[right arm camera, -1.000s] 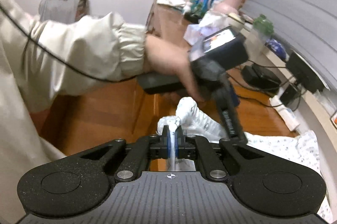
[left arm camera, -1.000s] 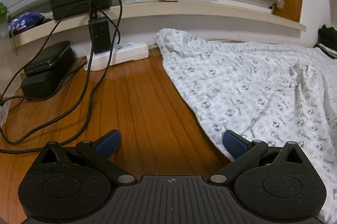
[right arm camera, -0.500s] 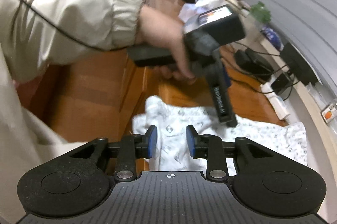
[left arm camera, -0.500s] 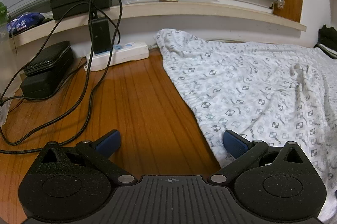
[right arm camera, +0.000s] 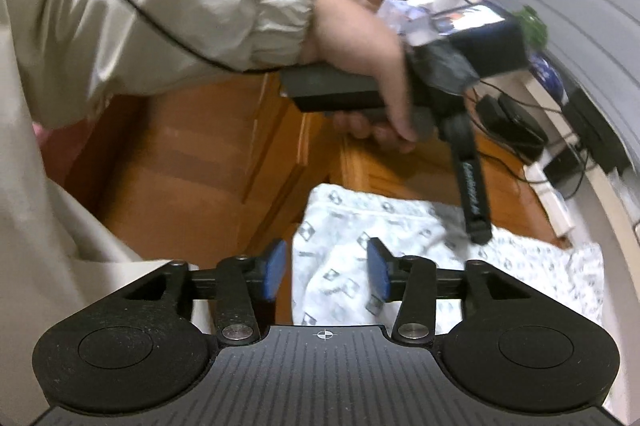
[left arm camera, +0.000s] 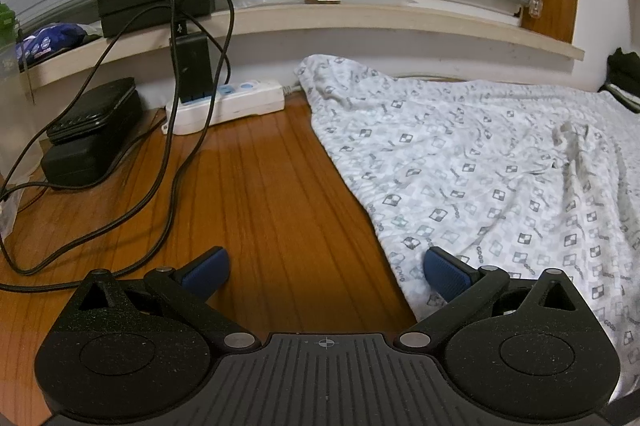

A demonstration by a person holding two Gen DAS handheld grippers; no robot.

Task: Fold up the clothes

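At the far left of the left wrist view, black zipped cases (left arm camera: 92, 133) and loose black cables (left arm camera: 160, 161) lie on the orange-brown wooden surface (left arm camera: 272, 193), with a white power strip (left arm camera: 228, 103) against the wall behind them. They are well apart from the cloth, but a wide sweep to that side could snag a cable, so the fold is best kept over the garment.

The left claw (left arm camera: 326, 268) is held low with its blue-padded fingers spread wide. The left finger is over bare wood and the right one at, or just over, the cloth's near edge; it grips nothing. To take the edge cleanly, I judge it should straddle the hem and close on one layer.

To the right lies the white garment printed with small grey checked squares (left arm camera: 480, 177), spread mostly flat and mildly wrinkled. One corner reaches toward the wall below the pale wooden shelf (left arm camera: 360, 17).

In the blurred right wrist view, the right claw (right arm camera: 326, 268) hovers above a bunched end of that garment (right arm camera: 344, 238) near the surface's edge, fingers apart and empty. Whether this end has been laid over as a fold or merely sits rumpled, I cannot tell. Both claws gripping matching corners would keep a fold square.
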